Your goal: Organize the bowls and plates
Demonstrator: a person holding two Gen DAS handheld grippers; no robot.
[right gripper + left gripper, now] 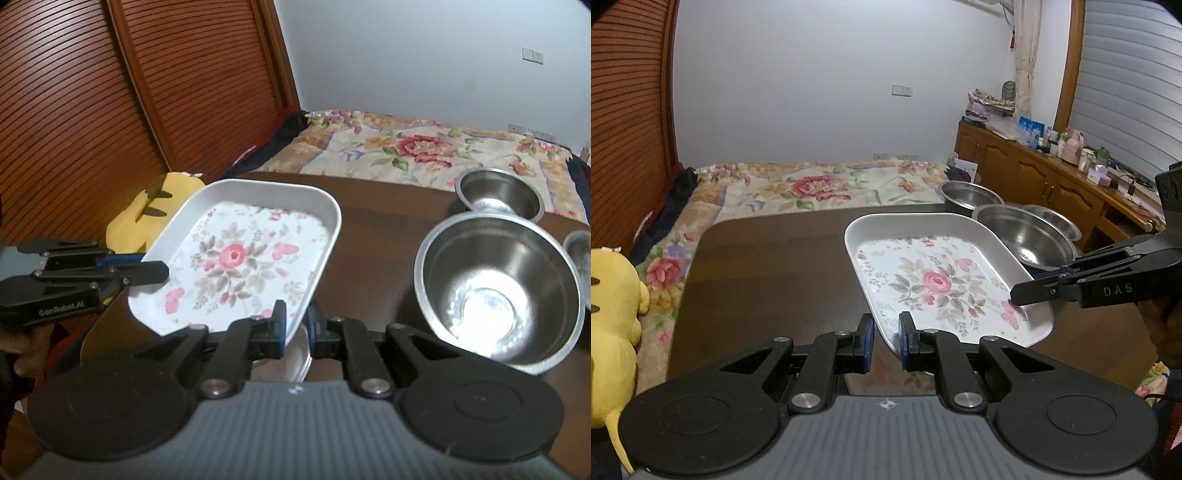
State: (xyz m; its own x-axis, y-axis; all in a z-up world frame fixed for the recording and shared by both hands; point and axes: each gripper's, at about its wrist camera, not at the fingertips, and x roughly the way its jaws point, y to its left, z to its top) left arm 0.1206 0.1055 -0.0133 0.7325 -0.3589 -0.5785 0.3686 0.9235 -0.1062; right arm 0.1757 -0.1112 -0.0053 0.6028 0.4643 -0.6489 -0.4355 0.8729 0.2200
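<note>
Item: floral tray point(934, 280), white-rimmed and rectangular, held tilted above the dark wooden table point(768, 266), raised off the surface.

Left gripper point(886, 341): jaws clamped on the tray's near rim.

Right gripper point(295, 325): jaws pinched on the rim at the tray's right near corner.

Large steel bowl point(498, 284): on the table, right of the tray.

Small steel bowl point(498, 195): just beyond it.

Third steel bowl point(1058, 223): far right, partly hidden.

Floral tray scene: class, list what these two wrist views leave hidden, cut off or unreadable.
Right wrist view: metal dish under the floral tray, hidden by tray and right gripper.
Right wrist view: small steel bowl, cut by the right edge.
Left wrist view: bottles on the sideboard, too small to identify.
</note>
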